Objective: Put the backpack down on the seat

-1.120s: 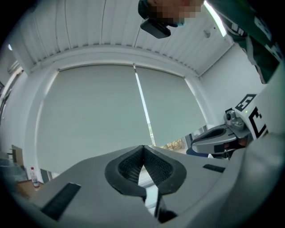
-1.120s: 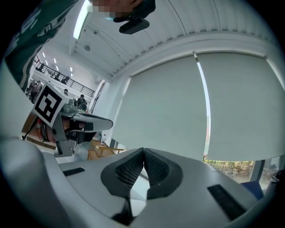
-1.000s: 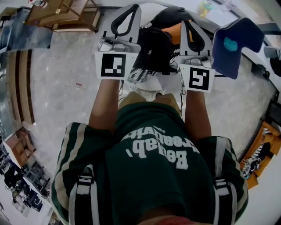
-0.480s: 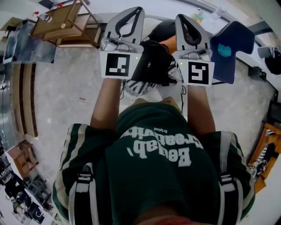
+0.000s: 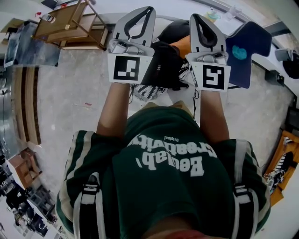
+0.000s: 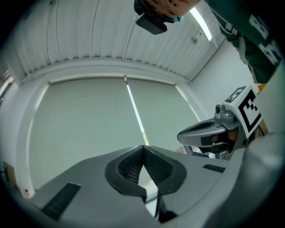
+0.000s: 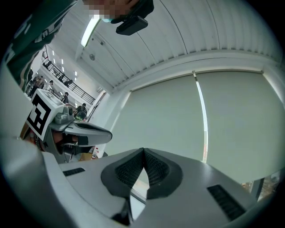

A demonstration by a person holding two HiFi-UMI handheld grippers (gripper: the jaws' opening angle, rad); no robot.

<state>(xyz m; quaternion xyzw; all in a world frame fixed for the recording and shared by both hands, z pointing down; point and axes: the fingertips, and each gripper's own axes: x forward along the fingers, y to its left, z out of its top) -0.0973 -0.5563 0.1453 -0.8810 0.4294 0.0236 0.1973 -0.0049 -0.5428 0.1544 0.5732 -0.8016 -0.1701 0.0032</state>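
Two black and white backpack straps [image 5: 88, 200] lie over my shoulders in the head view; the pack itself is hidden behind me. A navy blue seat [image 5: 247, 46] with a teal patch stands at the upper right, just right of my right gripper [image 5: 195, 17]. My left gripper [image 5: 145, 10] is raised beside it, level with it. Both are shut with nothing between the pads, which meet tip to tip in the left gripper view [image 6: 143, 147] and the right gripper view [image 7: 142, 150]. Between the two hands a dark bundle [image 5: 161, 65] with a black and white knit part shows below.
Wooden furniture [image 5: 70, 18] stands at the upper left, and slatted boards [image 5: 25, 102] lie along the left. An orange item [image 5: 280, 172] sits at the lower right. Both gripper views point up at a pale window blind [image 6: 98, 120] and a ribbed ceiling [image 7: 213, 31].
Both grippers have risen side by side, toward the top of the head view, still shut and empty. Most of the rise came early; since the middle frame they have hardly moved.
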